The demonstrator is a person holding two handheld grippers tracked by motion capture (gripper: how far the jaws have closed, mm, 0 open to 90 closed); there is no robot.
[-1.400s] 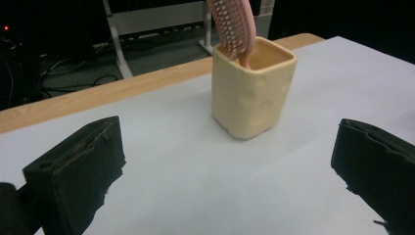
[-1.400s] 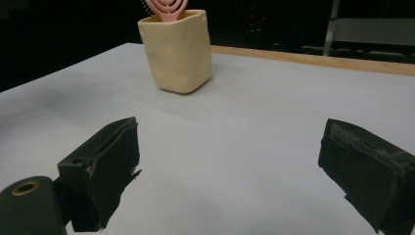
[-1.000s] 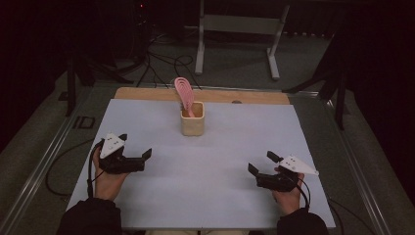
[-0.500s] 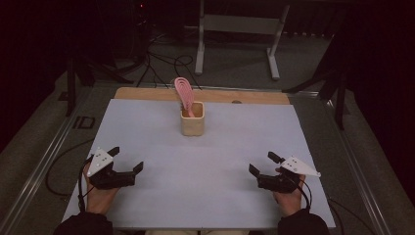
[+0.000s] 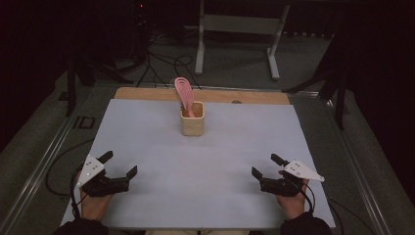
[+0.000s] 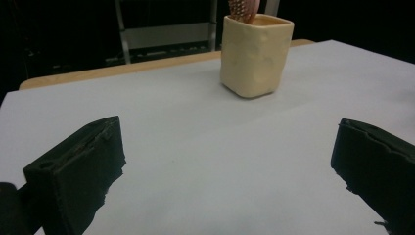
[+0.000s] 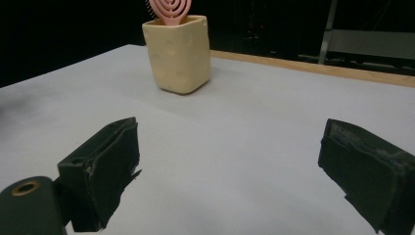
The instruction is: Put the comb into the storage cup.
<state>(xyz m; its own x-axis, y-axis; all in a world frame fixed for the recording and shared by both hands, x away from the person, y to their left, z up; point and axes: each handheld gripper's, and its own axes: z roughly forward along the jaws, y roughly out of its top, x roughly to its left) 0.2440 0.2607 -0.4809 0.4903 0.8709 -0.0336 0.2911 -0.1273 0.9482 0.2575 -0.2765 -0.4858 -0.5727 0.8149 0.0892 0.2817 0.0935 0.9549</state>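
A cream square cup stands upright at the back middle of the white table sheet. A pink hairbrush sticks up out of it, leaning left. My left gripper rests open near the front left corner, far from the cup. Near the front right, my right gripper stays open as well. Nothing lies between either pair of jaws. Both point toward the cup.
A wooden strip runs along the table's far edge. Beyond it stands a grey metal frame on a dark floor with cables. Metal rails flank the table sides.
My left gripper has drawn back toward the front left corner of the table and stays open. The right gripper has barely moved.
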